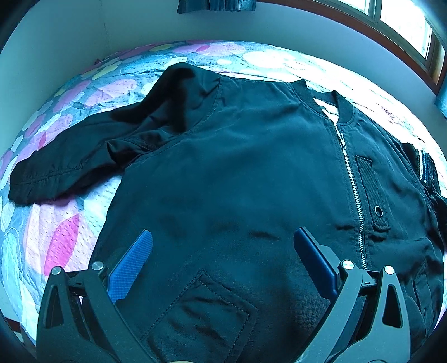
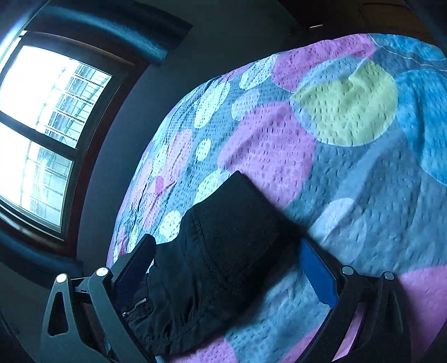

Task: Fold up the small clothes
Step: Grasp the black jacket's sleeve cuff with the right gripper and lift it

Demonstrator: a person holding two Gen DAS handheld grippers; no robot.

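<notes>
Bedspread (image 1: 64,223) runs out past the jacket (image 1: 237,167) on the left and the far side in the left wrist view; wall (image 1: 83,33) sits right behind the far edge, window (image 1: 405,22) at far right. In the right wrist view there's a wide patch of bare quilt (image 2: 349,167) to the right and far side, and the bed edge falls off on the left toward a window (image 2: 42,125).

Jacket: dark, bomber style, lying front-up and mostly flat on the bedspread. Ribbed collar (image 1: 315,97) at the far side, metal zipper (image 1: 352,181) running down toward the near side, right of centre. Left sleeve (image 1: 78,164) is flung out to the left, bunched and creased at the shoulder. Stitched patch pocket (image 1: 201,312) near, flap pocket with an eyelet (image 1: 379,210) just right of the zipper. No readable writing or brand anywhere.

Left gripper (image 1: 223,237): fingers spread wide over the jacket front, nothing between them, can't tell if they touch the fabric.

Right gripper (image 2: 226,245): fingers spread, a dark sleeve end with ribbed cuff (image 2: 234,223) lying between them, small zip (image 2: 137,304) near the left finger. The pads aren't closed on it.
</notes>
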